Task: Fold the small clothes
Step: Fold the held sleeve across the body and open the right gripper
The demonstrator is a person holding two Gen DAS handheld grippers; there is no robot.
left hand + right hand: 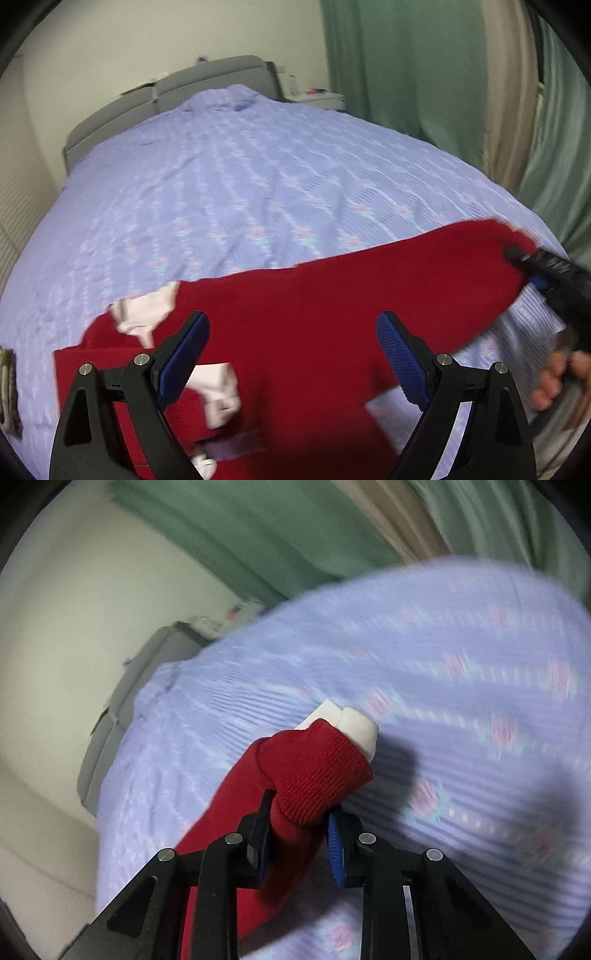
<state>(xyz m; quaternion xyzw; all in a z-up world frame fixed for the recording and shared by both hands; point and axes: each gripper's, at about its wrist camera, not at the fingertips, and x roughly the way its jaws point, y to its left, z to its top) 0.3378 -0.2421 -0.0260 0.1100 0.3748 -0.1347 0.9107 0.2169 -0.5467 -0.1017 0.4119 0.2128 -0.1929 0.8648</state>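
Note:
A small red knit sweater [314, 332] with white collar and cuffs lies on the lilac bedspread [258, 177]. My left gripper [291, 354] is open above the sweater's body, holding nothing. My right gripper [301, 834] is shut on the end of the red sleeve [314, 771], whose white cuff [358, 725] sticks out past the fingers. In the left wrist view the right gripper [517, 254] holds that sleeve stretched out to the right, lifted off the bed.
A grey headboard [166, 92] is at the bed's far end, with a white nightstand [317, 98] beside it. Green and beige curtains [443, 74] hang on the right. The bed's right edge is near the right gripper.

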